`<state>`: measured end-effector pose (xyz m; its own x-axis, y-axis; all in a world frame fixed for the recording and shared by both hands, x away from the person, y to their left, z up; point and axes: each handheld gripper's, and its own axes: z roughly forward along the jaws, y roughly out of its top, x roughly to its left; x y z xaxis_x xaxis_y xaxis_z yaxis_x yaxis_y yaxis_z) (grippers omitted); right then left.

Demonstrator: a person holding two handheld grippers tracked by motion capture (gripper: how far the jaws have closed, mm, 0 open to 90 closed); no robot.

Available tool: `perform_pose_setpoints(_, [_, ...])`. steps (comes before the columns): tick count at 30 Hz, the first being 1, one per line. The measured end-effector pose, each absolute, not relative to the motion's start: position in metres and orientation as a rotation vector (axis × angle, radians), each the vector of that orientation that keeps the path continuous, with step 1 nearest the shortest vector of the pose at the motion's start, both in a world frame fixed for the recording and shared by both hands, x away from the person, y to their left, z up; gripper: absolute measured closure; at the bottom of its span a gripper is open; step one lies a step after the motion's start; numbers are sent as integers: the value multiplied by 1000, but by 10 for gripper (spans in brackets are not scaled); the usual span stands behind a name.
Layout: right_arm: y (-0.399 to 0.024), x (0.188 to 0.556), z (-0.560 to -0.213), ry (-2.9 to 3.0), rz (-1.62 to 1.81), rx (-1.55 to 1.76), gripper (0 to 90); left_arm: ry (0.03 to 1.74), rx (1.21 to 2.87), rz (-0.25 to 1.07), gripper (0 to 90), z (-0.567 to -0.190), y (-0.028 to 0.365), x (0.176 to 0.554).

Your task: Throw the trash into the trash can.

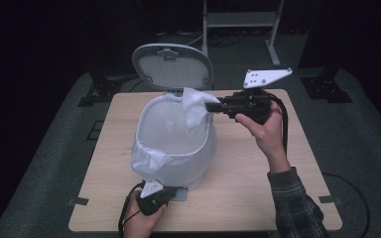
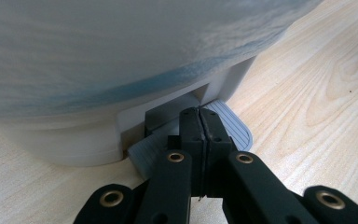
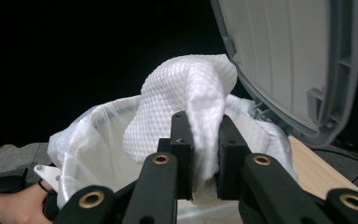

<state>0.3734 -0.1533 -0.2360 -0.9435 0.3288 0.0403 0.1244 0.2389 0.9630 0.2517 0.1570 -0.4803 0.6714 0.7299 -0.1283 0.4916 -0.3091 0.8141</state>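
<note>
Over the lined bin, right gripper fingers pinch a paper towel; left gripper fingers pressed together.

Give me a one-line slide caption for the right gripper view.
Right gripper holds a white paper towel over the lined bin, its lid raised.

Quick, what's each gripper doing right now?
Left gripper: shut, pressing the bin's pedal.
Right gripper: shut on the paper towel.
</note>
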Motion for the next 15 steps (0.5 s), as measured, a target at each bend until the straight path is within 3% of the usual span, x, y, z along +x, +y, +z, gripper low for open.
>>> perform_pose_setpoints(15, [-127, 380, -237, 2369, 1791, 404, 789, 949, 1973, 329, 897, -480, 157, 252])
